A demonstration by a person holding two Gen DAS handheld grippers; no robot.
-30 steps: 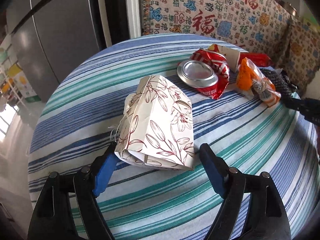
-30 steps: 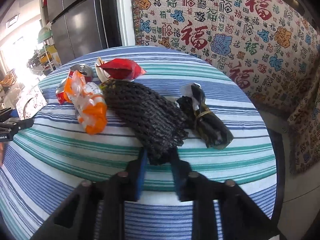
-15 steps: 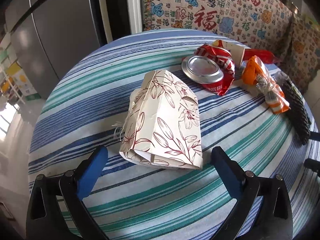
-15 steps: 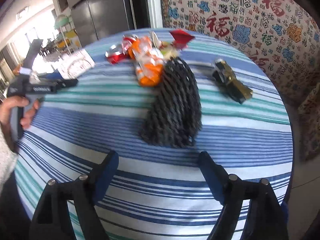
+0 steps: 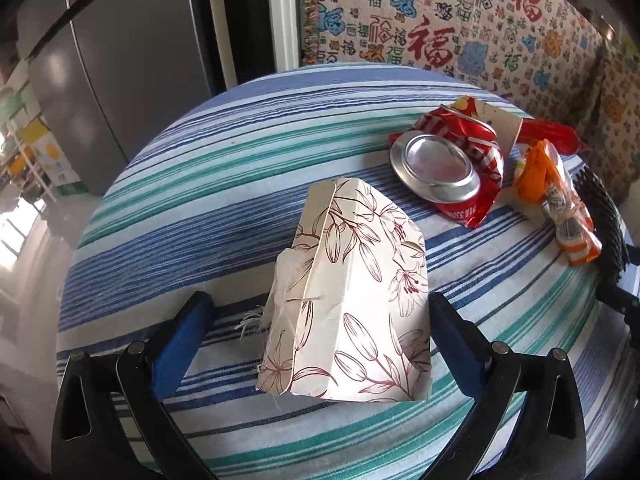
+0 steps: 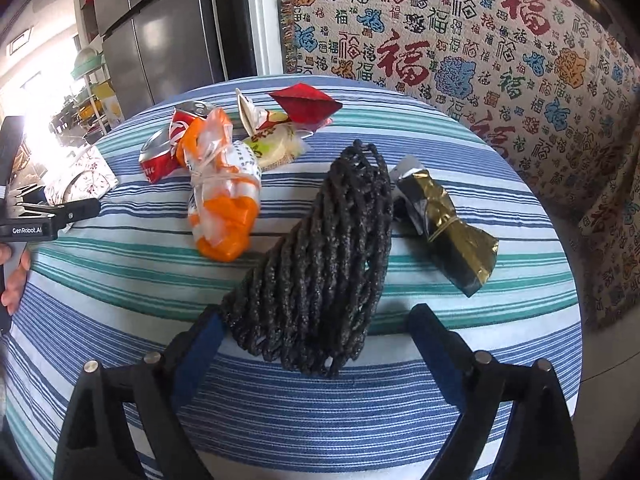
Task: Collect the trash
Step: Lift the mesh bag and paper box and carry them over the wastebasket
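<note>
The trash lies on a round table with a striped cloth (image 5: 240, 184). The flowery paper box (image 5: 352, 320) sits on the left part of the table, squashed and tipped over. Its long side runs away from the left gripper (image 5: 316, 336), and its near end sits right between the two blue fingers. The left jaws are wide open. The right pad looks just beside the box, maybe touching it, and the left pad has a gap. Nothing is squeezed yet.

The black net (image 6: 320, 264) lies in front of the right gripper (image 6: 316, 332). Its long side also points away from the gripper, leaning a bit to the right. Its near end sits between the fingers, and the left pad is right at its edge. The right jaws are opening and do not press on the net.

Farther back are a crushed red can (image 5: 448, 172), an orange wrapper (image 6: 220, 200), a red wrapper (image 6: 304, 104) and a gold and black packet (image 6: 444, 224).

Each gripper is closest to its own thing. I think the next move only needs the jaws to close, since both things already lie in line with the fingers. The thin box may bend when pinched.
</note>
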